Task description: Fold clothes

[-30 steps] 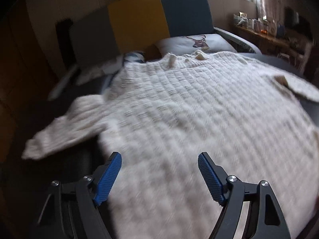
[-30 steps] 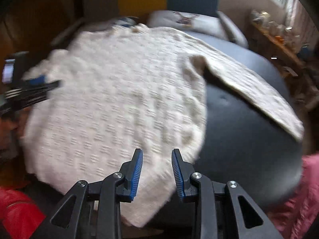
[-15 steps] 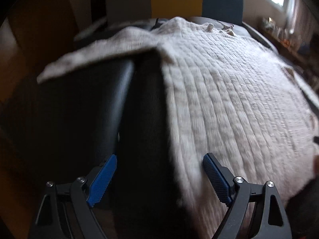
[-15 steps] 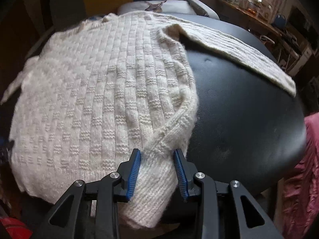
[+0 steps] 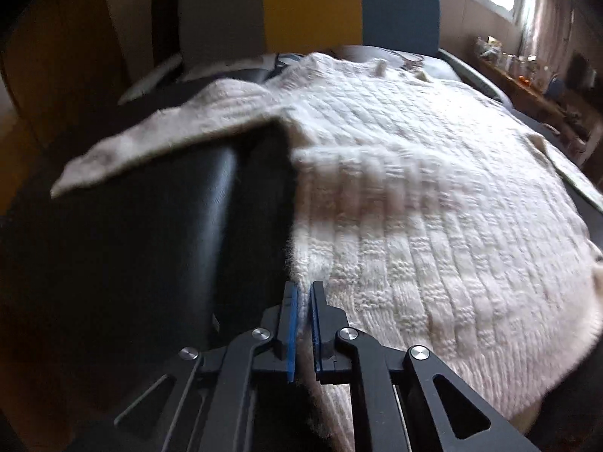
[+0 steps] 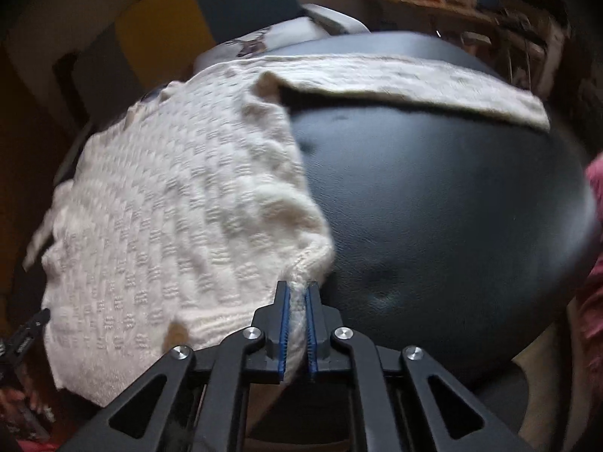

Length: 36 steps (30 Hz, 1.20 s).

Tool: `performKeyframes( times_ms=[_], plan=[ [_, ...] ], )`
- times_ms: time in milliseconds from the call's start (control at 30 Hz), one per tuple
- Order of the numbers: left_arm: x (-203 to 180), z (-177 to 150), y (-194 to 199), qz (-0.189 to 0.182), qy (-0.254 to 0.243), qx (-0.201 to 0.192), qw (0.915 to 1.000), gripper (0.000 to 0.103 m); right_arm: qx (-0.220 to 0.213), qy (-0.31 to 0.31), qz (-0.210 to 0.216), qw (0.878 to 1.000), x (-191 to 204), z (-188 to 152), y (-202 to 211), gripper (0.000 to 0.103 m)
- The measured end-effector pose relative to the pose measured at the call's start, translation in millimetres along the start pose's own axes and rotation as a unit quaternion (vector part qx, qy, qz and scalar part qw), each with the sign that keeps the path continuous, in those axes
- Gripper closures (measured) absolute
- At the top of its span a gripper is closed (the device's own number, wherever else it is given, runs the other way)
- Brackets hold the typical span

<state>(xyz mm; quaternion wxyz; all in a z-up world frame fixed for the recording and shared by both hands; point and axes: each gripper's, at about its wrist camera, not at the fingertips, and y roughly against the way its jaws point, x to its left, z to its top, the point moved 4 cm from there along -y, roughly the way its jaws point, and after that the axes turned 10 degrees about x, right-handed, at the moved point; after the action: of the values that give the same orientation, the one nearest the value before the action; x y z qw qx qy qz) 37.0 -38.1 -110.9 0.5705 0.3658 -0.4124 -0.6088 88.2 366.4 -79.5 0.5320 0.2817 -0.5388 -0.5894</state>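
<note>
A cream knitted sweater (image 5: 414,188) lies spread on a dark leather seat (image 5: 150,245), collar at the far end. One sleeve (image 5: 162,135) stretches left in the left wrist view. My left gripper (image 5: 303,290) is shut on the sweater's near left hem corner. In the right wrist view the sweater (image 6: 181,203) covers the left half of the seat (image 6: 452,207), and the other sleeve (image 6: 414,79) reaches right across the back. My right gripper (image 6: 297,290) is shut on the near right hem corner, which bunches up at the pads.
A grey, yellow and teal backrest (image 5: 312,7) stands behind the seat, with a deer-print pillow (image 6: 271,41) below it. A cluttered shelf (image 5: 527,79) runs along the right wall under a window. Red fabric (image 6: 591,301) hangs at the right edge.
Both grippers have closed on the sweater's hem corners, left from wide open, right from partly open. The hem at the right corner now bunches and lifts.
</note>
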Motion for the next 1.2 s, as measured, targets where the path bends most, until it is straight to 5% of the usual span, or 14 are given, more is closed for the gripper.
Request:
performKeyframes(
  times_ms=[100, 300, 333, 433, 533, 667, 800, 867, 1000, 1200],
  plan=[
    [12, 15, -7, -0.005, 0.017, 0.011, 0.9998, 0.096, 0.012, -0.022, 0.026, 0.999, -12, -7, -1, 0.097],
    [4, -14, 6, 0.015, -0.034, -0.009, 0.9993, 0.092, 0.011, 0.012, 0.017, 1.000, -18, -27, 5, 0.093],
    [7, -16, 9, 0.000, -0.033, -0.007, 0.9994, 0.087, 0.014, 0.006, 0.033, 0.999, -19, -28, 6, 0.084],
    [19, -17, 28, -0.033, 0.006, -0.015, 0.9993, 0.069, -0.010, -0.008, 0.054, 0.998, -22, -16, 25, 0.077],
    [22, 7, 51, -0.020, 0.025, -0.077, 0.9965, 0.056, -0.057, 0.040, 0.054, 0.996, -1, 8, 45, 0.075],
    [-9, 40, 27, 0.016, -0.035, -0.062, 0.9973, 0.051, -0.052, 0.148, 0.010, 0.988, 43, 44, 26, 0.075],
    [-33, 74, -11, 0.052, -0.085, -0.050, 0.9937, 0.051, -0.029, 0.228, -0.093, 0.969, 77, 80, -16, 0.075],
    [-37, 87, -31, 0.082, -0.092, -0.029, 0.9920, 0.051, -0.014, 0.250, -0.110, 0.962, 86, 95, -33, 0.075],
    [-23, 91, -48, 0.077, -0.072, -0.017, 0.9943, 0.048, 0.037, 0.211, -0.085, 0.973, 72, 113, -63, 0.076],
    [-16, 75, -43, 0.088, -0.058, -0.032, 0.9940, 0.042, 0.020, 0.126, -0.071, 0.989, 41, 97, -54, 0.077]
  ],
)
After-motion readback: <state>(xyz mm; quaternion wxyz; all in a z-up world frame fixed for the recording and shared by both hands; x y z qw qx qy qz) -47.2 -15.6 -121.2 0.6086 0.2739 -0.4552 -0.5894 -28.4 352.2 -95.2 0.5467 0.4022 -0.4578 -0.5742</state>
